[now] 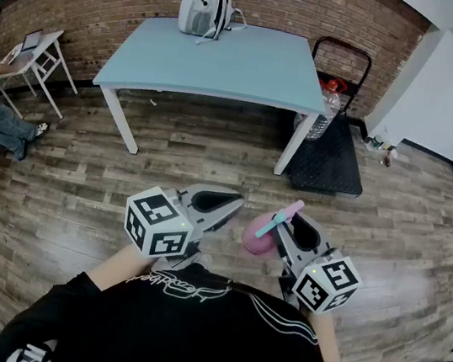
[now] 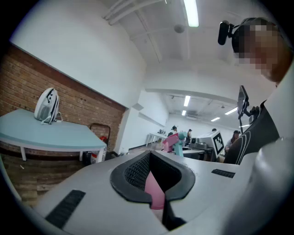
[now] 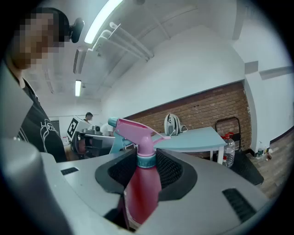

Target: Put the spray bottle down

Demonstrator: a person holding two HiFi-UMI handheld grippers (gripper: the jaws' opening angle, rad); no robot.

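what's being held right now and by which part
The spray bottle, upright in the right tool, gripped around its pink body below the teal collar.

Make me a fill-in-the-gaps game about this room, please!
1. The right gripper has its jaws closed on a pink ____.
2. The backpack sits on top of the light blue ____.
3. The wall at the back is built of red ____.

Missing words: spray bottle; table; bricks.
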